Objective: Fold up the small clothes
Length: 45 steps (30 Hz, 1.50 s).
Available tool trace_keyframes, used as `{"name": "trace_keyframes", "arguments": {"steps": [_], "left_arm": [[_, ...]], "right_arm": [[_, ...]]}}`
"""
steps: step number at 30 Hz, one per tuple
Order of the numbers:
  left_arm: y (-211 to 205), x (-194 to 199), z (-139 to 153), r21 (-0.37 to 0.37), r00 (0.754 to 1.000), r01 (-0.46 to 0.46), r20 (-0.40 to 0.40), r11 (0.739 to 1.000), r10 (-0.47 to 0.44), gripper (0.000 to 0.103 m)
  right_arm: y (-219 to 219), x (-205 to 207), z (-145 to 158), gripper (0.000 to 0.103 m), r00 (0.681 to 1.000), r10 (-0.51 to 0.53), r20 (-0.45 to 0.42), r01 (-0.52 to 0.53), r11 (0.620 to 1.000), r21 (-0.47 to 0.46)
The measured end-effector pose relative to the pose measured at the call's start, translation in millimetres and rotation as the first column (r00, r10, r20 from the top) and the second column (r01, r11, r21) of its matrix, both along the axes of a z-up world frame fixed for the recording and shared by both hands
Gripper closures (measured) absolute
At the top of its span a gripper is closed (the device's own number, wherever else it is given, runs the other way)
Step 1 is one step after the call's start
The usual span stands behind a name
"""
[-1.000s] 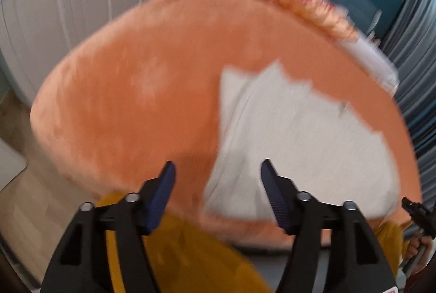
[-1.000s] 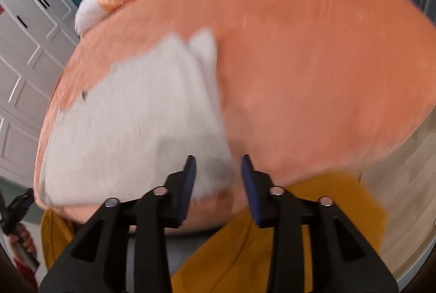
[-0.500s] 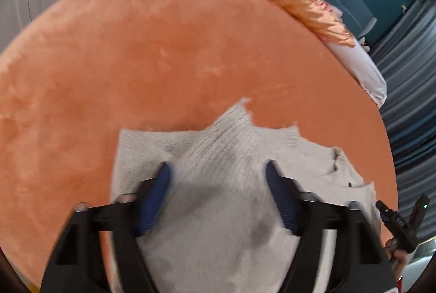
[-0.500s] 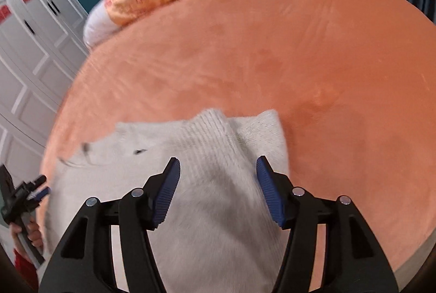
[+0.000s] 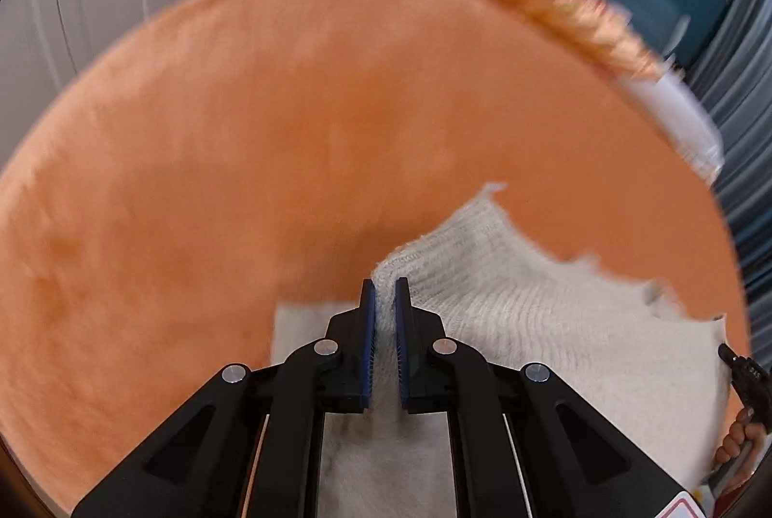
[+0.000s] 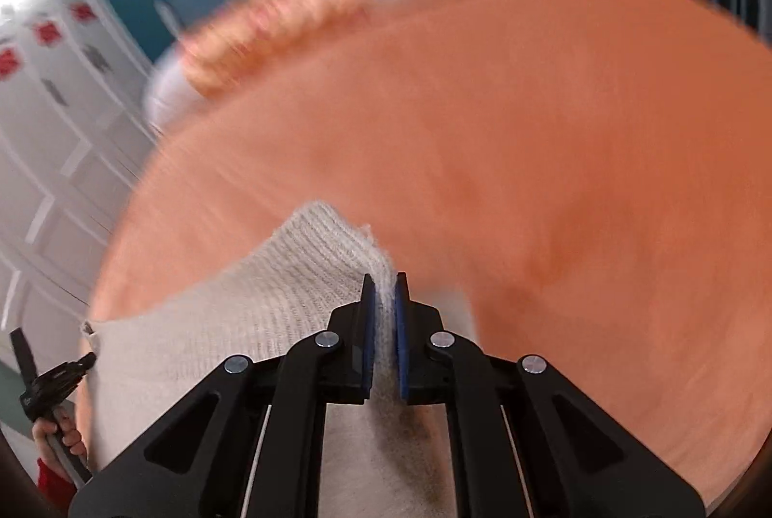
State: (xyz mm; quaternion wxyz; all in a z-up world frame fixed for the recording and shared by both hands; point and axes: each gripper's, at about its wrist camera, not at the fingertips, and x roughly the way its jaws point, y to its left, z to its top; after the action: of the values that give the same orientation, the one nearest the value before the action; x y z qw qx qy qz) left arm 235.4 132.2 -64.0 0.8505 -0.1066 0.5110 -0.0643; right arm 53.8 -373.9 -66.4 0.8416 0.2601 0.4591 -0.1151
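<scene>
Both tools, wide apart half a second ago, have just closed. The left tool (image 5: 384,301) pinches the knit edge of the cream sweater (image 5: 555,325), and the right tool (image 6: 384,301) pinches the opposite edge. The sweater lies on the orange bed (image 5: 241,180).

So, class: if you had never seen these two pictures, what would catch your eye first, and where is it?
The orange blanket fills nearly all of both views. Low in each lies a cream knitted garment, with the left gripper and right gripper each shut on a pinch of its knit.
</scene>
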Motion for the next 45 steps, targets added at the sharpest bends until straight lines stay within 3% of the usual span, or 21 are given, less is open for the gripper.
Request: {"name": "trace_keyframes", "arguments": {"steps": [4, 7, 9, 12, 15, 17, 19, 21, 23, 25, 27, 29, 32, 35, 36, 37, 38, 40, 41, 43, 45], "left_arm": [[1, -9, -5, 0.006, 0.998, -0.058, 0.034, 0.998, 0.058, 0.088], [1, -21, 14, 0.033, 0.995, -0.078, 0.057, 0.996, 0.076, 0.066], [0, -38, 33, 0.067, 0.99, -0.1, 0.108, 0.993, 0.093, 0.061], [-16, -74, 62, 0.032, 0.983, -0.047, 0.177, 0.998, 0.04, 0.06], [-63, -113, 70, 0.017, 0.978, 0.09, 0.189, 0.996, -0.092, 0.06], [-96, -131, 60, 0.018, 0.972, 0.18, 0.151, 0.983, -0.181, 0.06], [-123, -151, 41, 0.039, 0.965, 0.243, 0.098, 0.969, -0.245, 0.059], [-132, -163, 22, 0.099, 0.966, 0.249, 0.047, 0.963, -0.255, 0.062], [-121, -170, 16, 0.085, 0.967, 0.242, 0.054, 0.966, -0.247, 0.055], [-102, -178, 14, 0.115, 0.972, 0.224, 0.043, 0.968, -0.23, 0.055], [-76, -180, 13, 0.158, 0.98, 0.188, 0.037, 0.969, -0.196, 0.055], [-54, -185, 12, 0.138, 0.983, 0.175, 0.035, 0.975, -0.181, 0.067], [-33, -190, 15, 0.139, 0.988, 0.144, 0.027, 0.98, -0.149, 0.076], [-19, -180, 27, 0.075, 0.996, 0.087, 0.023, 0.993, -0.089, 0.076], [-17, -175, 34, 0.074, 0.997, 0.066, 0.04, 0.995, -0.069, 0.076], [-17, -172, 38, 0.084, 0.997, 0.051, 0.056, 0.995, -0.056, 0.065], [-16, -166, 43, 0.102, 0.996, 0.033, 0.08, 0.994, -0.041, 0.057], [-16, -146, 55, 0.109, 0.993, 0.018, 0.116, 0.994, -0.031, 0.054], [-16, -131, 60, 0.103, 0.992, 0.019, 0.125, 0.994, -0.032, 0.046], [-15, -110, 60, 0.102, 0.991, 0.016, 0.127, 0.995, -0.029, 0.034], [-15, -81, 50, 0.082, 0.995, 0.025, 0.095, 0.996, -0.033, 0.032]], "right_arm": [[2, -6, 9, 0.093, 1.0, -0.006, 0.028, 0.006, 1.0, -0.005], [7, -17, 38, 0.083, 0.997, -0.056, 0.062, 0.062, 0.993, -0.096], [19, -33, 60, 0.076, 0.991, -0.039, 0.126, 0.054, 0.991, -0.121], [58, -49, 74, 0.076, 0.981, 0.092, 0.17, -0.079, 0.994, -0.081], [130, -59, 69, 0.076, 0.947, 0.275, 0.167, -0.273, 0.961, -0.032], [186, -63, 59, 0.076, 0.901, 0.409, 0.143, -0.413, 0.911, -0.002], [225, -68, 49, 0.077, 0.863, 0.493, 0.109, -0.492, 0.87, -0.036], [241, -73, 40, 0.081, 0.85, 0.522, 0.062, -0.516, 0.851, -0.094], [226, -78, 33, 0.082, 0.863, 0.504, 0.039, -0.498, 0.862, -0.097], [194, -86, 30, 0.091, 0.89, 0.454, 0.038, -0.451, 0.89, -0.062], [151, -101, 23, 0.095, 0.936, 0.351, -0.017, -0.351, 0.933, -0.077], [118, -115, 13, 0.096, 0.96, 0.274, -0.061, -0.278, 0.956, -0.087], [76, -136, 8, 0.103, 0.98, 0.188, -0.058, -0.187, 0.982, 0.021], [68, -136, 21, 0.102, 0.985, 0.148, -0.082, -0.154, 0.986, -0.066], [68, -135, 26, 0.099, 0.987, 0.148, -0.065, -0.152, 0.986, -0.066], [67, -132, 32, 0.096, 0.989, 0.141, -0.047, -0.144, 0.987, -0.069], [63, -123, 39, 0.087, 0.99, 0.137, -0.022, -0.139, 0.987, -0.077], [57, -106, 54, 0.075, 0.992, 0.127, 0.014, -0.125, 0.986, -0.111], [51, -93, 60, 0.067, 0.992, 0.12, 0.034, -0.115, 0.985, -0.128], [36, -71, 60, 0.059, 0.993, 0.104, 0.054, -0.096, 0.986, -0.133], [28, -43, 52, 0.053, 0.996, 0.086, 0.04, -0.081, 0.991, -0.11]]}}
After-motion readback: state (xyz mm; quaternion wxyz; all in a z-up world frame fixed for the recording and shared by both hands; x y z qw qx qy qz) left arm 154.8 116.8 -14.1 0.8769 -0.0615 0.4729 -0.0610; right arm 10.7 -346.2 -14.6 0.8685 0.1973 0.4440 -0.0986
